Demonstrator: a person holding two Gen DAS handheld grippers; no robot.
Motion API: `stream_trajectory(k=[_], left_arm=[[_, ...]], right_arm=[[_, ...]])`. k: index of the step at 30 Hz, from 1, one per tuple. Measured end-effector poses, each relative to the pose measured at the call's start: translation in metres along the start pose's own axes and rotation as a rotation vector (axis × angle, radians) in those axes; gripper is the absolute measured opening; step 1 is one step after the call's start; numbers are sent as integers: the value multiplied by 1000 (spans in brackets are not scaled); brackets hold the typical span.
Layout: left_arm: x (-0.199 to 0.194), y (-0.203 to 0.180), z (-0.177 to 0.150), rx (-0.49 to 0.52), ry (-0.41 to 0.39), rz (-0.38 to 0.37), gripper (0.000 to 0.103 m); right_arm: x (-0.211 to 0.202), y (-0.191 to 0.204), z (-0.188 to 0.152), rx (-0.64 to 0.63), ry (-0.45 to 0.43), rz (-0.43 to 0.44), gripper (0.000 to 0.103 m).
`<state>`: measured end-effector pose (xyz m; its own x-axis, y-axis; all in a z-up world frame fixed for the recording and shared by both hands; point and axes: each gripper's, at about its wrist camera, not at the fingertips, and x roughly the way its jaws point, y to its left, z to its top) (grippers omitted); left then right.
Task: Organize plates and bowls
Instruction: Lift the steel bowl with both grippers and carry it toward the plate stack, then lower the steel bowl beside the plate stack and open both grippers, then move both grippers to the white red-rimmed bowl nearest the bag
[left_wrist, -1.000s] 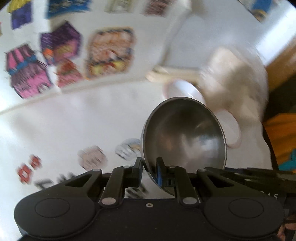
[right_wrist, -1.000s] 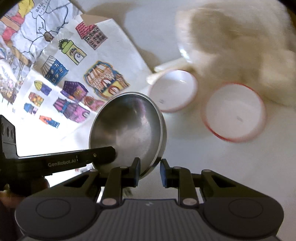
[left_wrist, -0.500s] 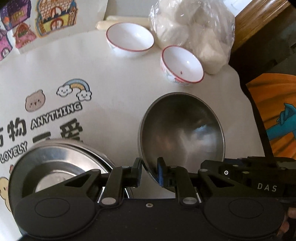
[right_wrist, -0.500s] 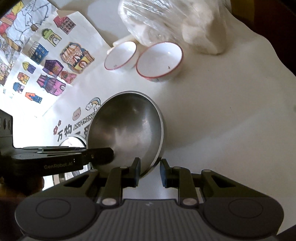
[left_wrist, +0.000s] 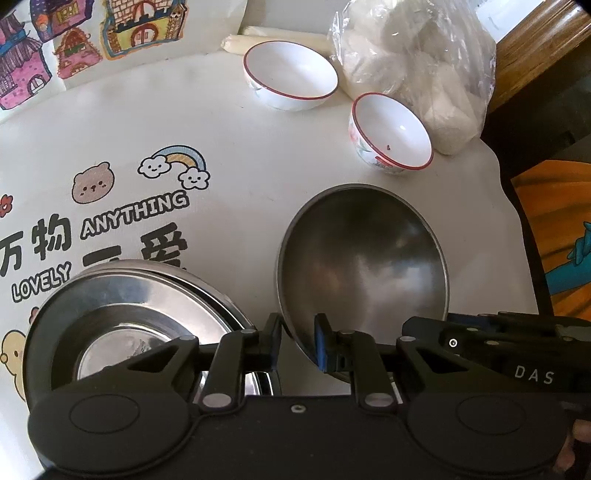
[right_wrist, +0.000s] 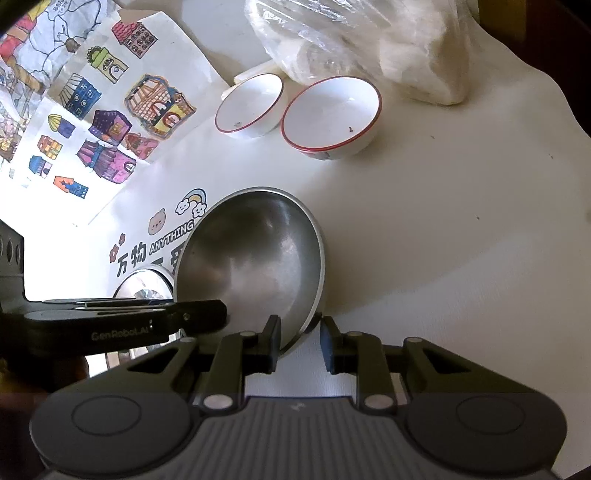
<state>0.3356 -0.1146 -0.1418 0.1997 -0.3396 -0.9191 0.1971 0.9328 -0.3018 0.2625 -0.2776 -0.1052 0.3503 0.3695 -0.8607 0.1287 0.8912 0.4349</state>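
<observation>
**Steel bowl at its rim: left gripper pinching, right gripper slack**

Left gripper (left_wrist: 297, 341): fingers pressed onto the near rim of the round brushed stainless-steel bowl (left_wrist: 364, 258), one pad inside the wall, one outside. The bowl is tilted with its mouth toward the camera and appears lifted off the white printed tablecloth (left_wrist: 229, 147).

Right gripper (right_wrist: 301, 341): fingers spread, straddling the same bowl's rim on its other side; a gap shows at the right pad, so I judge it is not clamping.

Handling, judged: thin steel, light and stiff, not fragile, but the polished wall is slippery. A single rim pinch lets it swing; hold deep over the rolled lip.

Left of the bowl, close by: a stack of shallow stainless-steel plates (left_wrist: 122, 314) on the cloth, a likely place to set it down.

Beyond the bowl: two white ceramic bowls with red rims, the smaller (left_wrist: 391, 134) and the wider (left_wrist: 290, 75), near each other. These would chip; grip their rims gently.

Behind them: a clear plastic bag of white lumps (left_wrist: 413, 62).
</observation>
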Motion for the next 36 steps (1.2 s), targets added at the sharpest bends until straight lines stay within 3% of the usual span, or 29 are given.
stream_trajectory(k=[4, 10, 13, 14, 15, 17, 23, 29, 36], left_arm=[[-8, -3, 2, -1, -19, 31, 20], [-34, -4, 8, 5, -91, 94, 44], [-43, -2, 16, -4, -133, 118, 70], [-45, -3, 19, -6, -148, 131, 82], [-46, -2, 22, -10, -160, 144, 87], [-47, -4, 31, -19, -169, 166, 98], [-33, -10, 53, -60, -129, 186, 102], [-29, -26, 66, -70, -252, 134, 102], [0, -48, 89, -48, -256, 106, 102]], right_arm=[[-6, -3, 0, -5, -11, -3, 36], [-22, -9, 0, -12, -59, -12, 44], [-32, -14, 2, -11, -90, -20, 58], [-34, -15, 3, -7, -100, -27, 67], [-37, -18, 4, 0, -112, -35, 80], [-43, -24, 7, 20, -141, -43, 94], [-51, -42, 14, 49, -191, -63, 103], [-51, -63, 16, 65, -218, -89, 103], [-47, -89, 29, 84, -228, -97, 103]])
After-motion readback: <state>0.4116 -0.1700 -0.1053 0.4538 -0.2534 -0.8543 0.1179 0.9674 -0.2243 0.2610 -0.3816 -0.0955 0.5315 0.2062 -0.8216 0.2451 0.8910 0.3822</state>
